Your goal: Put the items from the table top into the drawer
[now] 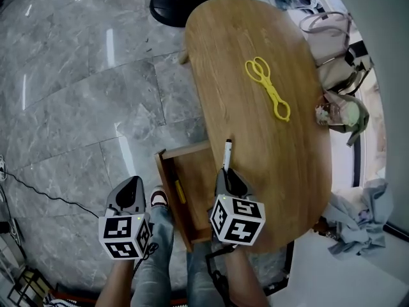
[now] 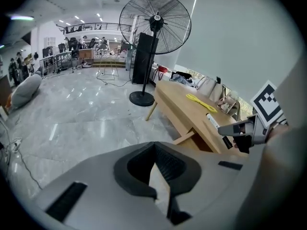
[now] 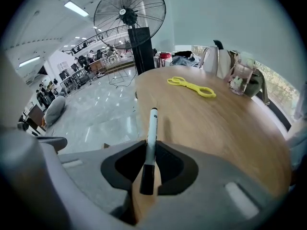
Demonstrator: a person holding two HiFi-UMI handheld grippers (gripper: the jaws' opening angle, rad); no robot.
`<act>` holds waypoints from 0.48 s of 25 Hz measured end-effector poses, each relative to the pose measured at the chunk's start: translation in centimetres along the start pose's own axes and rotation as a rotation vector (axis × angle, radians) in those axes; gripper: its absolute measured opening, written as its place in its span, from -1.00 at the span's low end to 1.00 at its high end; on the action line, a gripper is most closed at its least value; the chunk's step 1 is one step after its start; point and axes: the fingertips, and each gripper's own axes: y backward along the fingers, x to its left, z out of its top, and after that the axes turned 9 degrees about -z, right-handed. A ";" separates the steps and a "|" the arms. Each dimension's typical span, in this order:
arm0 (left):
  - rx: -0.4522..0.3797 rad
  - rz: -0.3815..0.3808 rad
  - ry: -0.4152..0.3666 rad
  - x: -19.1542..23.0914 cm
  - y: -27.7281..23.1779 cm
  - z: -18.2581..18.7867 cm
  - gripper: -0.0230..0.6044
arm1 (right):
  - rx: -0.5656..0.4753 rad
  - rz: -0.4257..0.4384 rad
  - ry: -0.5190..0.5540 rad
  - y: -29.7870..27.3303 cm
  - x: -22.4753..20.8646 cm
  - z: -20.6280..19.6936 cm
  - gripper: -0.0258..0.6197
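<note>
My right gripper (image 1: 225, 171) is shut on a white marker with a black cap (image 1: 226, 153), which sticks out ahead of the jaws over the near-left edge of the wooden table (image 1: 281, 165). In the right gripper view the marker (image 3: 151, 133) sits pinched between the pads, cap end toward the camera. Left of it, the drawer (image 1: 195, 174) stands pulled out, with a small yellow item (image 1: 181, 191) inside. Yellow plastic scissors (image 1: 268, 87) lie farther up the table. My left gripper (image 1: 133, 183) hangs over the floor left of the drawer, jaws together with nothing between them.
A standing fan's black base (image 1: 179, 4) rests on the floor beyond the table's far end. Bags (image 1: 339, 62) and a small green and white object (image 1: 342, 114) crowd the table's right edge. A grey cloth (image 1: 374, 213) lies at the lower right. The person's legs are below the drawer.
</note>
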 end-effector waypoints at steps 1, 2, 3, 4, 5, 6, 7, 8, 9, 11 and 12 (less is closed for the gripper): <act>0.005 -0.001 -0.002 0.0 0.2 -0.3 -0.94 | 0.009 0.009 0.013 0.2 0.5 -0.7 -0.70; 0.009 -0.002 -0.006 0.1 0.3 -0.6 -0.94 | 0.018 0.018 0.028 0.3 1.0 -1.4 -0.70; 0.013 -0.002 -0.011 0.1 0.4 -0.9 -0.94 | 0.026 0.027 0.044 0.5 1.4 -2.1 -0.70; 0.018 -0.002 -0.015 0.2 0.5 -1.2 -0.94 | 0.035 0.035 0.061 0.6 1.8 -2.7 -0.70; 0.022 0.000 -0.017 0.4 0.6 -1.5 -0.94 | 0.044 0.042 0.076 0.7 2.2 -3.3 -0.70; 0.027 0.003 -0.018 0.6 0.7 -1.8 -0.94 | 0.052 0.049 0.091 0.8 2.5 -3.9 -0.70; 0.030 0.008 -0.015 0.9 0.8 -2.1 -0.94 | 0.061 0.056 0.104 0.9 2.9 -4.4 -0.70; 0.033 0.015 -0.010 1.1 0.9 -2.3 -0.94 | 0.069 0.062 0.116 0.9 3.1 -4.8 -0.70; 0.034 0.021 -0.003 1.4 1.0 -2.6 -0.94 | 0.076 0.068 0.129 0.9 3.4 -5.2 -0.70; 0.036 0.033 0.013 2.0 1.1 -3.0 -0.94 | 0.088 0.078 0.153 0.8 3.9 -5.8 -0.70; 0.036 0.036 0.020 2.1 1.2 -3.2 -0.94 | 0.092 0.083 0.165 0.7 4.1 -6.1 -0.70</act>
